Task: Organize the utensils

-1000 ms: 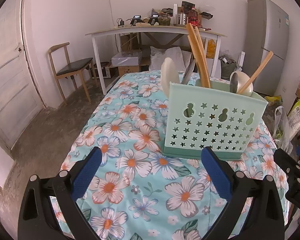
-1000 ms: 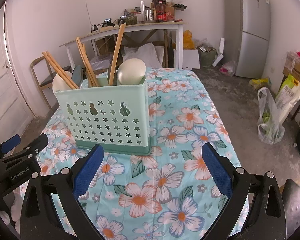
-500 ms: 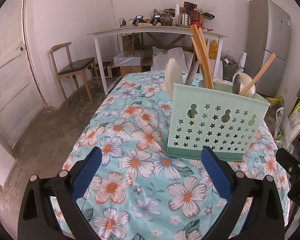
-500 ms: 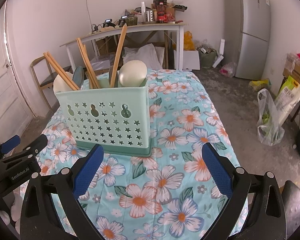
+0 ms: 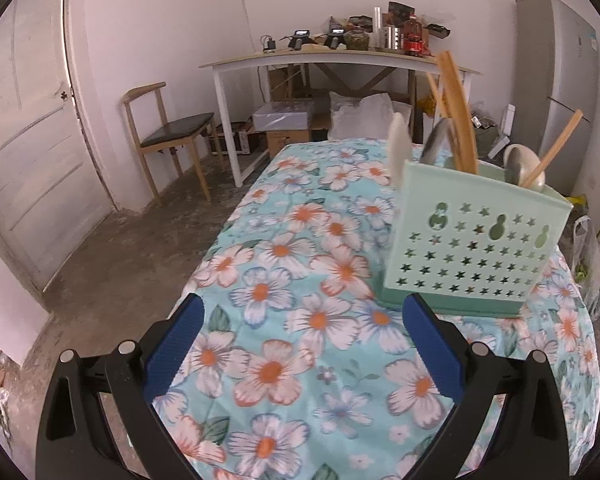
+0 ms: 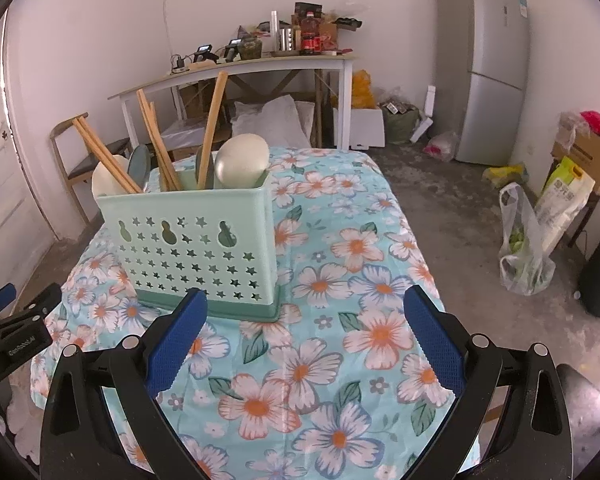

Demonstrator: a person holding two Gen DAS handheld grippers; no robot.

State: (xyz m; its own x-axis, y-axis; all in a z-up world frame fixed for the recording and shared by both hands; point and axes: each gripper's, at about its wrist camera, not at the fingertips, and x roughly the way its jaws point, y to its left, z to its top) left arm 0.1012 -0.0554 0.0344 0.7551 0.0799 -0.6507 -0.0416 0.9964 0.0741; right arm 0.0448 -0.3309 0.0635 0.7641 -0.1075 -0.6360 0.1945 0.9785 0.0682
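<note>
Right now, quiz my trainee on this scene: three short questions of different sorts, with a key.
1. True or false: the left tongs hold a spoon.
2. What rests directly on the floral tablecloth? A) a frying pan B) the mint-green utensil caddy C) a kettle
3. Fill in: the chopsticks and spoons stand inside the ____.

Key: 1 false, both the left and right tongs are open and empty; 2 B; 3 caddy.
</note>
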